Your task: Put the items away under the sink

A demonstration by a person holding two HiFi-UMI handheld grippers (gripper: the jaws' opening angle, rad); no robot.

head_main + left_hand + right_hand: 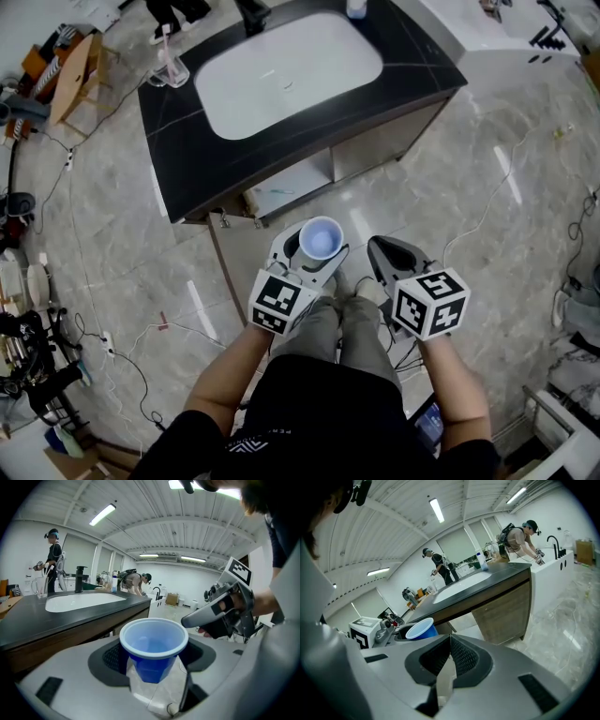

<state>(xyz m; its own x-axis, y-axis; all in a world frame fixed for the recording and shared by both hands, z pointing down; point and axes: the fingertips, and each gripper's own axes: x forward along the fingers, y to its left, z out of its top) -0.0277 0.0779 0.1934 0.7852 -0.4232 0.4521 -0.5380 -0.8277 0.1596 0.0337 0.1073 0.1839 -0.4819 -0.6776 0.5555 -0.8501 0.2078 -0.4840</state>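
The cup [153, 644] sits upright, pinched in the left claw [153, 658], near the open cabinet [286, 192] under the sink [281, 94]. A harder squeeze may buckle its thin wall, and it could clip the door [234, 267]. The right claw [449, 656] is closed and empty.

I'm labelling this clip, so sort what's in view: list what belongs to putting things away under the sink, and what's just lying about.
In the job:
- blue cup, gripped by the left gripper
- open cabinet under the sink
- right gripper, shut and empty

Lying about, for now:
- floor cables
- glass on the counter
- bottle
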